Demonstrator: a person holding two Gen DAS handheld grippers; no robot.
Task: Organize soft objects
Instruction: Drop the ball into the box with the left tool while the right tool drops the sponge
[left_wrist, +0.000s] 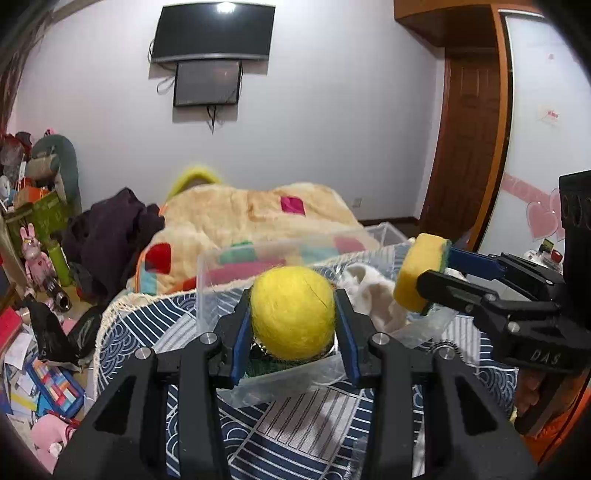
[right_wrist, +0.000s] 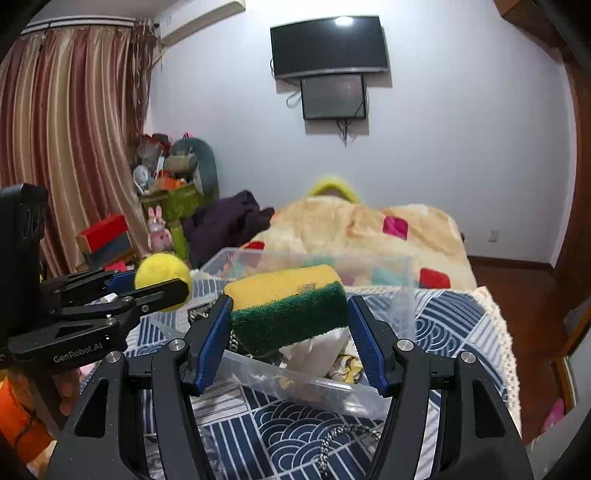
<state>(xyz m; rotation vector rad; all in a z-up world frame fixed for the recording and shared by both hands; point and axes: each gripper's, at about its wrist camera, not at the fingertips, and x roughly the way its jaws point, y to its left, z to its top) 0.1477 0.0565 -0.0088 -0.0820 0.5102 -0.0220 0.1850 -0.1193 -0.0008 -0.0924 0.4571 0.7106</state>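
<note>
- Two tools show in the left wrist view. The left tool (left_wrist: 293, 314) fills the lower centre, its blue pads clenched on a fuzzy yellow ball (left_wrist: 293, 312) held between them.
- Behind the ball, at centre frame, stands a clear plastic bin (left_wrist: 229, 266) on a blue-and-white patterned cloth (left_wrist: 295, 424). A white soft item (left_wrist: 369, 291) lies in the bin, right of the ball.
- At the right of this view, the right tool (left_wrist: 430, 275) grips a yellow sponge with a green scouring side (left_wrist: 419, 273), raised over the bin's right end.
- A cream blanket with coloured patches (left_wrist: 240, 218) lies on the bed behind the bin, and a wall screen (left_wrist: 214, 31) hangs at the upper centre.
- Seen from the right wrist, the right tool (right_wrist: 288, 314) sits at lower centre, its pads closed on the sponge (right_wrist: 288, 310), green side facing the camera.
- The sponge hangs above the bin (right_wrist: 406, 288), whose near rim crosses below it; crumpled white material lies inside, too unclear to name.
- At the left of this view, the left tool (right_wrist: 151, 282) holds the ball (right_wrist: 160, 273), beside the bin's left end.
- Striped curtains (right_wrist: 66, 129) fill the upper left, and the patterned cloth (right_wrist: 295, 435) spreads across the lower frame.
</note>
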